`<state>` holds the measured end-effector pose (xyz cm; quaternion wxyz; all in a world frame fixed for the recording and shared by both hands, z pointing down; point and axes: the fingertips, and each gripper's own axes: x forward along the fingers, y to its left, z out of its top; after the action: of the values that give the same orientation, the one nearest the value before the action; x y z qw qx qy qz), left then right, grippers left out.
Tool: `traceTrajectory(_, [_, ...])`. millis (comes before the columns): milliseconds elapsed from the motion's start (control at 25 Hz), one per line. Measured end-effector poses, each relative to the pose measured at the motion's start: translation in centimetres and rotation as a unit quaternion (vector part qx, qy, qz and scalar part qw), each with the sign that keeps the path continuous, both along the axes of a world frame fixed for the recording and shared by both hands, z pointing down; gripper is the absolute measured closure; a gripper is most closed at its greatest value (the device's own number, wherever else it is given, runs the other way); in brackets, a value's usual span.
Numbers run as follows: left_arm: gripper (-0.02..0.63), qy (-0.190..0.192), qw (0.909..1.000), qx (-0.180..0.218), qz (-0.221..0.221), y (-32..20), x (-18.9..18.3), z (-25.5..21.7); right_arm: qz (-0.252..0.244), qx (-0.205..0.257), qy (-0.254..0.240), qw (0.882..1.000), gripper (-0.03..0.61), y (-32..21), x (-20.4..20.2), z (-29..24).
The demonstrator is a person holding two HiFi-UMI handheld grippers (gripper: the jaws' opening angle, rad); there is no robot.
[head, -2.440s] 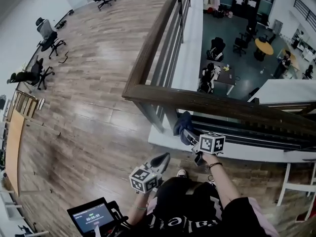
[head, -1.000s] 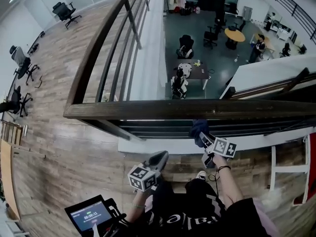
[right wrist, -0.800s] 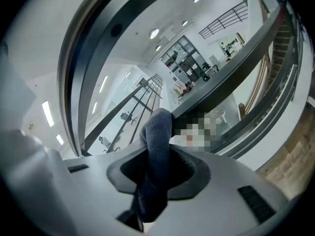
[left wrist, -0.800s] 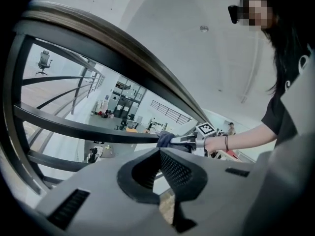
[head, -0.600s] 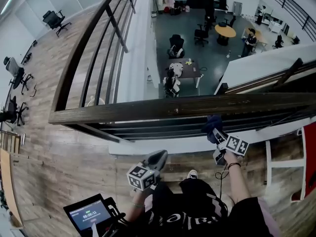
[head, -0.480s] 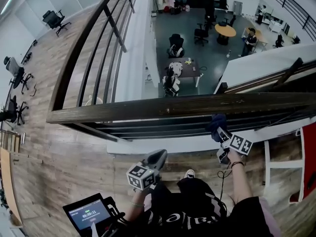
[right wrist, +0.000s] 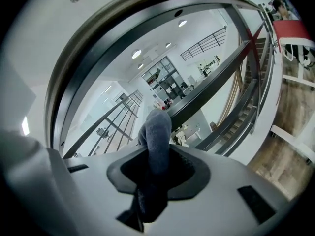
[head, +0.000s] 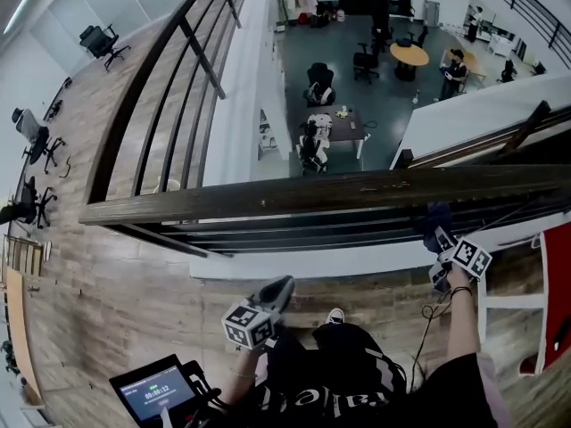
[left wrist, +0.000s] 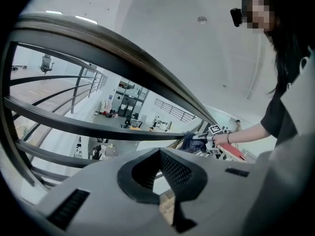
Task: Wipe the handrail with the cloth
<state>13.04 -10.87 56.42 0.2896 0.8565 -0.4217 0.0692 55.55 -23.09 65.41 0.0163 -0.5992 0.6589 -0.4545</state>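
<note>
A dark wooden handrail [head: 294,194] runs across the head view above a balcony edge. My right gripper [head: 441,237] is shut on a dark blue cloth [head: 436,219], which it holds just under the rail near its right end. In the right gripper view the cloth [right wrist: 155,136] sticks up between the jaws, with the rail [right wrist: 93,63] arching above it. My left gripper [head: 273,292] hangs low in front of the person, away from the rail, shut with nothing in it. The left gripper view shows its jaws together [left wrist: 165,181], the rail [left wrist: 123,53] and the cloth [left wrist: 189,141] far off.
Black metal bars [head: 294,230] run below the rail. Beyond it lies an open drop to a lower floor with desks and chairs [head: 321,132]. A second rail [head: 152,87] leads away at left. A small screen [head: 156,390] sits near the person's feet. Red-and-white furniture [head: 553,283] stands at right.
My right gripper has carried the cloth to the right along the handrail. The left gripper has stayed low by the person's body.
</note>
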Motion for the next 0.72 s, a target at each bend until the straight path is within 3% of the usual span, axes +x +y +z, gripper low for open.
traceTrajectory(240, [0.614,-0.003,0.9992,-0.002,-0.04,0.4,-1.4,-0.2,0.039,-0.008,0.024,0.999,0.486,-0.1,7.4,0.0])
traceTrajectory(480, [0.614,-0.027,0.9988,-0.011,-0.038,2.2,-2.4,0.3,0.081,-0.015,0.04,0.996,0.486,-0.2,12.6,-0.7])
traceTrajectory(720, [0.614,-0.031,0.9981,-0.018,-0.049,2.6,-3.0,0.5,0.085,-0.01,0.051,0.995,0.486,-0.2,14.2,-1.3])
